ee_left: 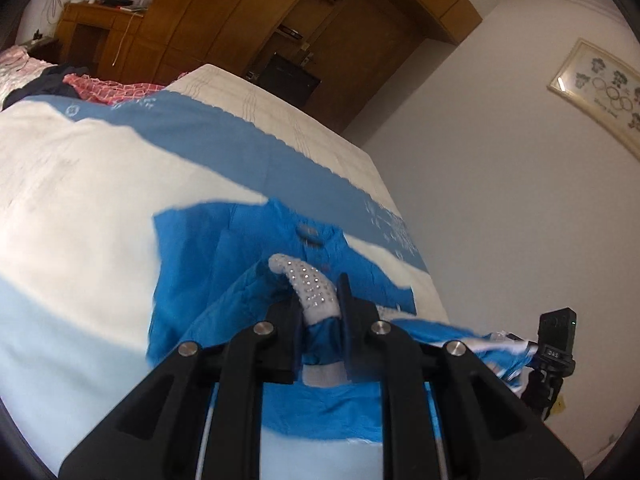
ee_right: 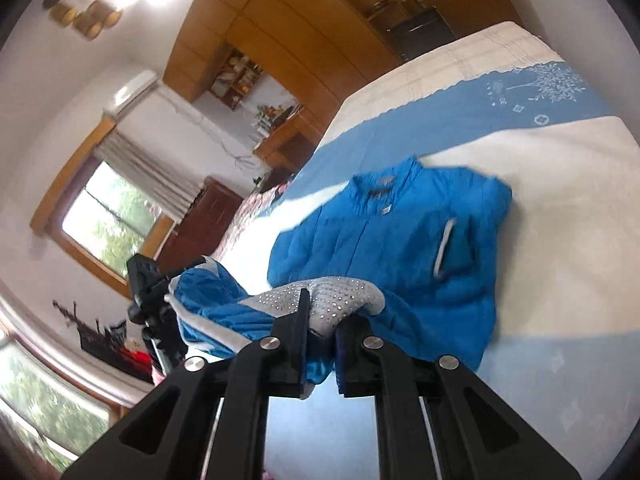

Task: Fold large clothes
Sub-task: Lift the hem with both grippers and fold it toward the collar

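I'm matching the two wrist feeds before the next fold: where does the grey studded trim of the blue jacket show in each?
Left wrist: grey studded trim low centre, pinched in the left tongs, curling up over the blue jacket.
Right wrist: trim low centre, draped across the right tongs.
Shared landmark: the bedspread's blue band.
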`<state>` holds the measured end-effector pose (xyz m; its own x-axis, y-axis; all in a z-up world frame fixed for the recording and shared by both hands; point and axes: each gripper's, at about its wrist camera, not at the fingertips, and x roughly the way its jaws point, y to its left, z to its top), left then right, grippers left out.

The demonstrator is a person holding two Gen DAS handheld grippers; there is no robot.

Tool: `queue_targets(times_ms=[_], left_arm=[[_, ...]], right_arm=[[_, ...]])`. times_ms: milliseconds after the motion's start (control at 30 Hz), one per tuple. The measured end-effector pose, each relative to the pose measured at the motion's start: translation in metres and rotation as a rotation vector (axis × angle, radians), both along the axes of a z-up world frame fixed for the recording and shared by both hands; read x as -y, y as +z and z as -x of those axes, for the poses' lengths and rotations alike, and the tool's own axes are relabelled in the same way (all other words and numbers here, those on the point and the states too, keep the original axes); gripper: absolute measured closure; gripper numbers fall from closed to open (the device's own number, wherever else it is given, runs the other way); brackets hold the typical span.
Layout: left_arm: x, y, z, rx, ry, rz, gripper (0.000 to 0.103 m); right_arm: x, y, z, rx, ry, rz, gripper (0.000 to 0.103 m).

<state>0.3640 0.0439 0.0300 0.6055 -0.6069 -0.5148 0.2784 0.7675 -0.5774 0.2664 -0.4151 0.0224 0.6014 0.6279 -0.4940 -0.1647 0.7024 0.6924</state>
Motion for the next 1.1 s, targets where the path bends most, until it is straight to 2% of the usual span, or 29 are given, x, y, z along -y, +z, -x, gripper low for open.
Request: queue_targets(times_ms=[100, 300, 500, 600, 733, 900, 1033, 1100], left_arm=[[0.011, -0.001, -0.035, -0.013, 0.008, 0.006, 0.09], [0.023, -0.027, -0.109, -0.079, 0.03, -0.005, 0.09], [0.023, -0.085, -0.174, -0.213, 0.064, -0.039, 0.089], [0.02, -0.118, -0.201, -0.285, 0.091, -0.027, 0.088], [0.016, -0.143, -0.217, -0.325, 0.094, 0.002, 0.087], [0.016, -0.149, -0.224, -0.334, 0.081, 0.001, 0.085], [0.013, -0.141, -0.221, -0.352, 0.054, 0.015, 0.081], [0.007, -0.13, -0.215, -0.35, 0.028, 0.04, 0.075]], right_arm=[[0.009, 0.0, -0.034, -0.024, -0.013, -0.006, 0.093], [0.022, -0.015, -0.1, -0.086, -0.038, -0.006, 0.093], [0.035, -0.056, -0.162, -0.199, -0.058, -0.008, 0.093], [0.04, -0.084, -0.188, -0.27, -0.071, 0.006, 0.093], [0.049, -0.115, -0.206, -0.328, -0.085, -0.019, 0.093], [0.058, -0.141, -0.211, -0.362, -0.087, -0.066, 0.092], [0.061, -0.135, -0.205, -0.347, -0.065, -0.072, 0.087], [0.061, -0.121, -0.194, -0.319, -0.039, -0.055, 0.08]])
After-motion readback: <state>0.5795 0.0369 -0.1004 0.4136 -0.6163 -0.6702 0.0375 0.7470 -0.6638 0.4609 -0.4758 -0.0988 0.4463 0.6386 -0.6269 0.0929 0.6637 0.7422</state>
